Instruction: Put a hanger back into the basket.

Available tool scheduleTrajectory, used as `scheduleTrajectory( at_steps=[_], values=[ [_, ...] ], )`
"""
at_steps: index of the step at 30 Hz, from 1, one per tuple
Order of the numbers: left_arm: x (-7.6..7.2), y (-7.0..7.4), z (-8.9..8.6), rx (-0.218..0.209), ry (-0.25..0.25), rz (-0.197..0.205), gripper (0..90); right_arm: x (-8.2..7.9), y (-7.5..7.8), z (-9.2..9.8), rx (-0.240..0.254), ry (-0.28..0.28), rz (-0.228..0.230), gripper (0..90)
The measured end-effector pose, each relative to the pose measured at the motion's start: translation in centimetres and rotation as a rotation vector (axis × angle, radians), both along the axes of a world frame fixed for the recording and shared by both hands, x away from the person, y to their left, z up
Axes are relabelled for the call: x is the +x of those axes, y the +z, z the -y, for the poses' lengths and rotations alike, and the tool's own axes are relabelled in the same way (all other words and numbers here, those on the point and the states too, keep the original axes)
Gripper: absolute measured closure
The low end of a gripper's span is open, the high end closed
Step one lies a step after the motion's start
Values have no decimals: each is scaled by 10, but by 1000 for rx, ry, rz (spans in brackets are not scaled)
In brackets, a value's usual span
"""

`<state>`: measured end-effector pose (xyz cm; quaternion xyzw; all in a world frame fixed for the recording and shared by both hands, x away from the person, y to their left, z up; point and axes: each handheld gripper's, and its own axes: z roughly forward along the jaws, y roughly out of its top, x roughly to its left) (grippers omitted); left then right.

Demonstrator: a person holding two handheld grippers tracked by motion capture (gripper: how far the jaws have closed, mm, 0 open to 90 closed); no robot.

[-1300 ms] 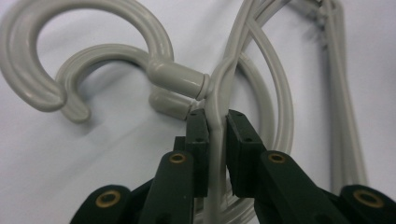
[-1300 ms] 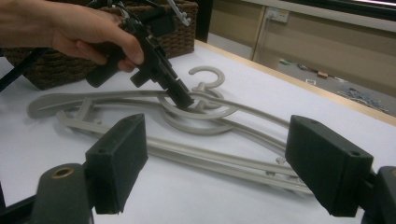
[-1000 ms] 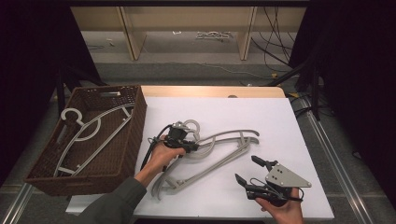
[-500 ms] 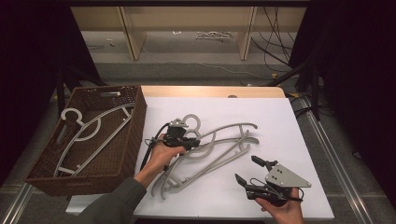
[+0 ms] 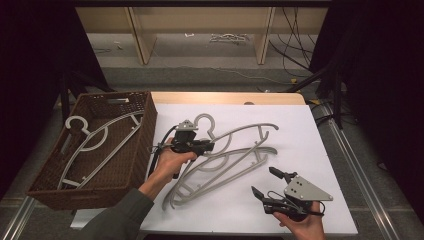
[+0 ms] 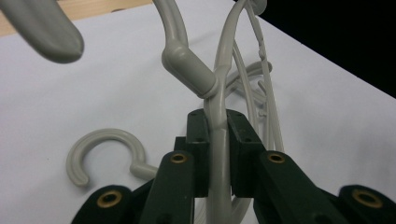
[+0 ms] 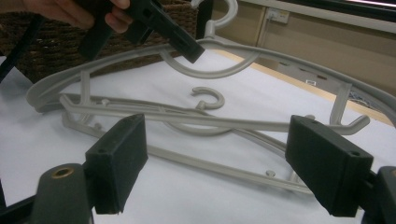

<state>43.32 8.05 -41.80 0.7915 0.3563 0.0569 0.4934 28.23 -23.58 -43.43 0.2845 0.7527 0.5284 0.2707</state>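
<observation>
A grey plastic hanger [image 5: 250,129] is held off the white table top, tilted, with my left gripper [image 5: 207,146] shut on its arm just below the hook's neck [image 6: 218,140]. A second grey hanger [image 5: 260,150] lies flat under it, its hook [image 6: 105,149] resting on the table. In the right gripper view the raised hanger [image 7: 224,70] hangs above the lying one [image 7: 187,121], and the left gripper [image 7: 154,28] shows at top left. My right gripper [image 5: 263,181] stands open near the table's front right, nothing between its pads [image 7: 116,163].
A dark wicker basket [image 5: 145,135] sits at the table's left edge with grey hangers [image 5: 95,137] inside. Beyond the white table [image 5: 310,150] is a wooden strip, then floor with shelving legs and cables.
My left gripper has risen a little, lifting the gripped hanger off the one beneath it. The right gripper has stayed where it was.
</observation>
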Motion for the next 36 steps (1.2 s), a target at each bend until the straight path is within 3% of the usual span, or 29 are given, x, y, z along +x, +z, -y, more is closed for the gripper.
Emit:
scheduleTrajectory(
  at_steps=[4,8,21,29,36],
  values=[
    [-2,5,-1,-17,2,4,806,0,0,0,-2,2,1,219],
    [-4,9,-3,0,-1,23,805,0,0,0,-1,2,-1,219],
    [-13,27,-14,-20,12,65,804,0,1,1,-1,10,2,219],
    [-26,52,-35,-15,25,101,803,1,-1,-1,1,18,-5,219],
    [-39,87,-58,-19,32,169,802,1,-1,-1,-3,12,-4,219]
  ],
)
